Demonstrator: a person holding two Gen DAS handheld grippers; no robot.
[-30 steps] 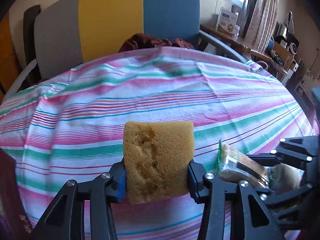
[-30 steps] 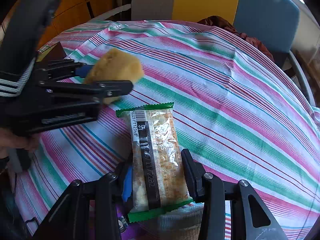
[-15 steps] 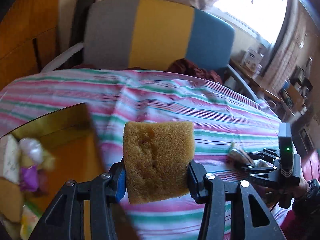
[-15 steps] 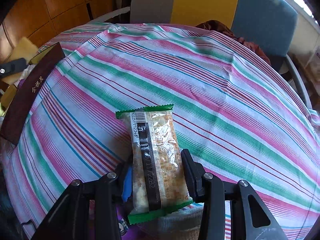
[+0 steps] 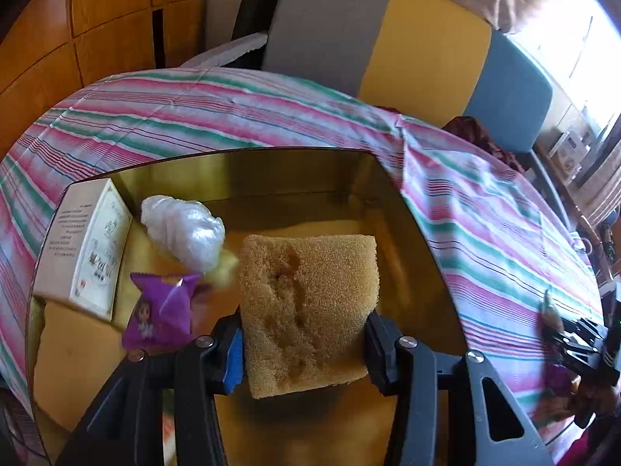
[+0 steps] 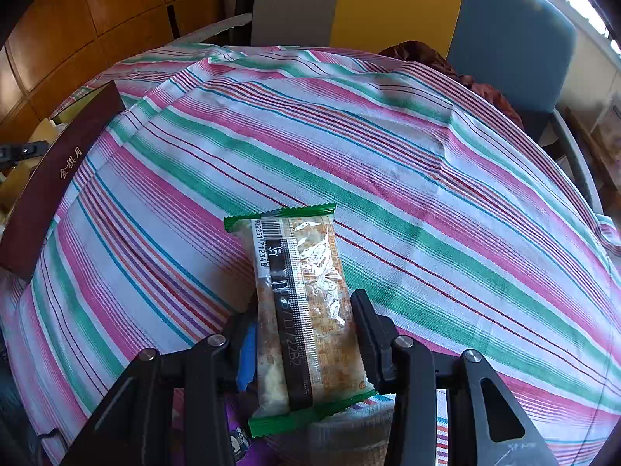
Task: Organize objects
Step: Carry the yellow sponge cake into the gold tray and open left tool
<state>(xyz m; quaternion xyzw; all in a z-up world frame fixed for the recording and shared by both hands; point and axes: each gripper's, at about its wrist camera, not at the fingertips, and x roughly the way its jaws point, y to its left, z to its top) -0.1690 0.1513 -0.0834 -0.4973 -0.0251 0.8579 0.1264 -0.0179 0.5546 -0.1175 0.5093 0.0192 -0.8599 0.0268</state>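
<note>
My left gripper (image 5: 304, 343) is shut on a yellow-brown sponge (image 5: 308, 310) and holds it over the open gold-lined box (image 5: 248, 174). The box holds a white booklet (image 5: 83, 254), a crumpled clear plastic bag (image 5: 182, 233) and a purple snack packet (image 5: 161, 310). My right gripper (image 6: 306, 336) is shut on a green-edged clear snack bar packet (image 6: 300, 299) above the striped tablecloth (image 6: 388, 174). It also shows in the left wrist view (image 5: 574, 343) at the far right.
The box's dark maroon outer wall (image 6: 54, 178) stands at the left in the right wrist view. A grey, yellow and blue chair (image 5: 407, 46) is behind the table, with dark red cloth (image 6: 446, 66) on it. Wooden panelling is at the left.
My left gripper has swung left with the sponge, from above the tablecloth to over the box. My right gripper has stayed nearly still, holding the snack bar.
</note>
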